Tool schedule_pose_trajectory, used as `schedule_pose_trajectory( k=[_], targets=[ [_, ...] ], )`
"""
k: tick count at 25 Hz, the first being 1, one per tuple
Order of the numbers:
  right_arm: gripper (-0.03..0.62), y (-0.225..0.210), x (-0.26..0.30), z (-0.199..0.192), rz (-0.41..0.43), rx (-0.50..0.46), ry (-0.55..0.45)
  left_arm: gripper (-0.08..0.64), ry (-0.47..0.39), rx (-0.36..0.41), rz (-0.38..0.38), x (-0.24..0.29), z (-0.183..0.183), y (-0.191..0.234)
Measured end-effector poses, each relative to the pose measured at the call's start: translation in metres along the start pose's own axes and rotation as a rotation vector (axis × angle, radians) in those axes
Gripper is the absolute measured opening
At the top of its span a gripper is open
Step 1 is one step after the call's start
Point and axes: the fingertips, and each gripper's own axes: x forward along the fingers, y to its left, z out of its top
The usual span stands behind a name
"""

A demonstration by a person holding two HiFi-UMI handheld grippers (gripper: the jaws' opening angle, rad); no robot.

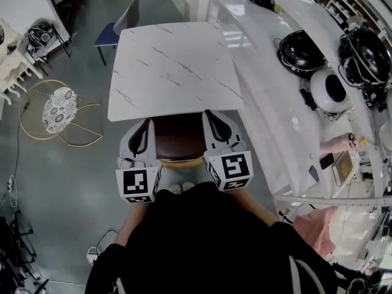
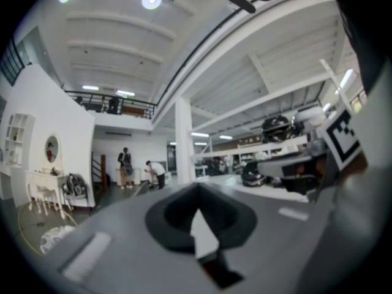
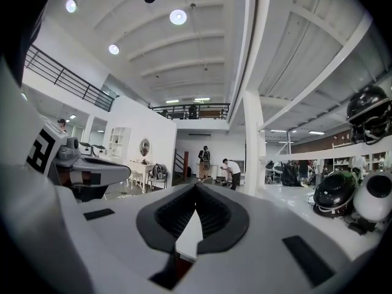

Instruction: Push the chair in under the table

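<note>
Past my black top [image 1: 208,244], my left hand-held gripper [image 1: 146,126] and right hand-held gripper [image 1: 211,116] are both closed and empty. They flank the chair [image 1: 179,138], whose brown seat pokes out from under the worktop [image 1: 174,66]. I'd push with both evenly, straight ahead, so the chair doesn't twist.
</note>
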Motion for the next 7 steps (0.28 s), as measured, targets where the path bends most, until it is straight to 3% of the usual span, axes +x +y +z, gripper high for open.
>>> schedule_pose_trajectory(
  k=[7],
  targets=[
    [0.021, -0.0065, -0.0017, -0.0044, -0.002, 0.002, 0.007, 0.008, -0.01, 0.006, -0.006, 0.0052, 0.0031, -0.0076]
  ],
)
